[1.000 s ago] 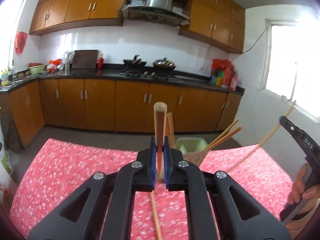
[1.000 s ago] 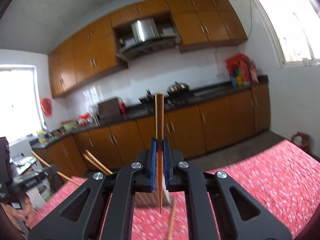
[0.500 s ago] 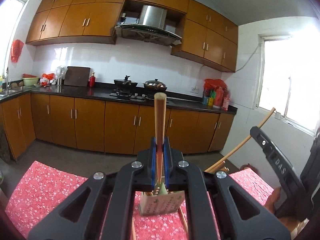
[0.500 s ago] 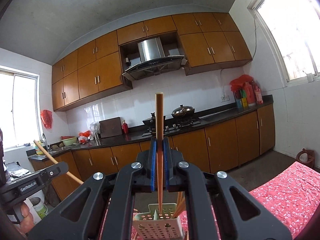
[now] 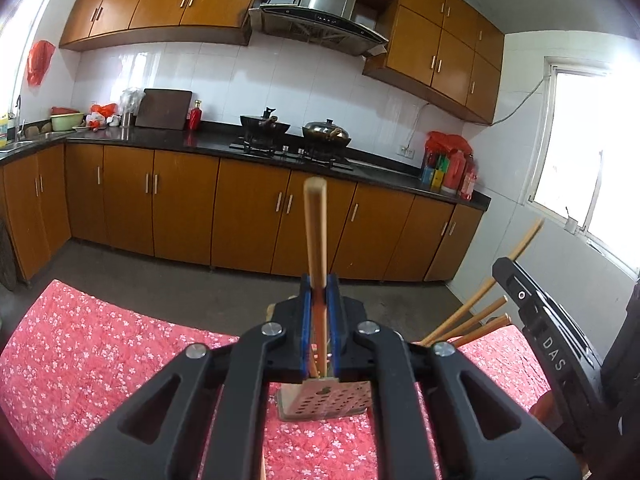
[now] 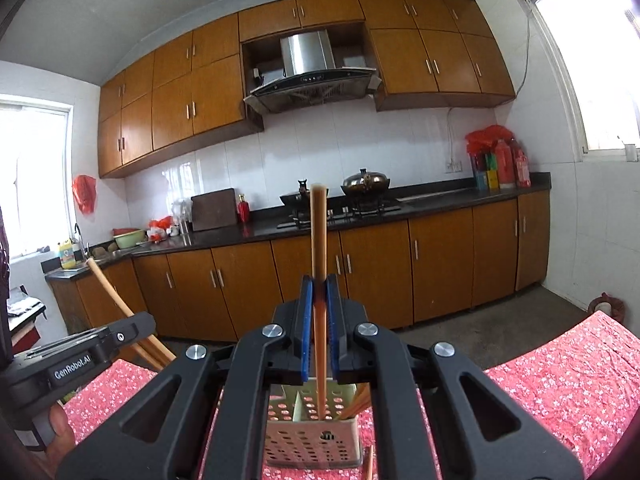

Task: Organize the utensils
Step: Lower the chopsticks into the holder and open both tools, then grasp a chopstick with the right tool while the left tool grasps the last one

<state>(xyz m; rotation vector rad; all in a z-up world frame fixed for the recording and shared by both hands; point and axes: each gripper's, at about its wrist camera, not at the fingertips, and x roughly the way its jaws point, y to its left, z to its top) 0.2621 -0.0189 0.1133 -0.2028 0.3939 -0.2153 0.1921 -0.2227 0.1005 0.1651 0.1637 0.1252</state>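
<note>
Both grippers have closed in on the perforated holder (image 6: 312,442) since a second ago, when it sat farther off on the red floral cloth (image 5: 100,360). Left gripper (image 5: 319,300), its jaws just starting to open, has a chopstick (image 5: 315,236) upright between its blue pads above the holder, while the right gripper (image 6: 319,300) pinches another chopstick (image 6: 319,240) whose tip dips into the holder's right compartment. More chopsticks (image 5: 476,316) lean out of the holder, which stands on the cloth before the kitchen cabinets (image 6: 440,264).
</note>
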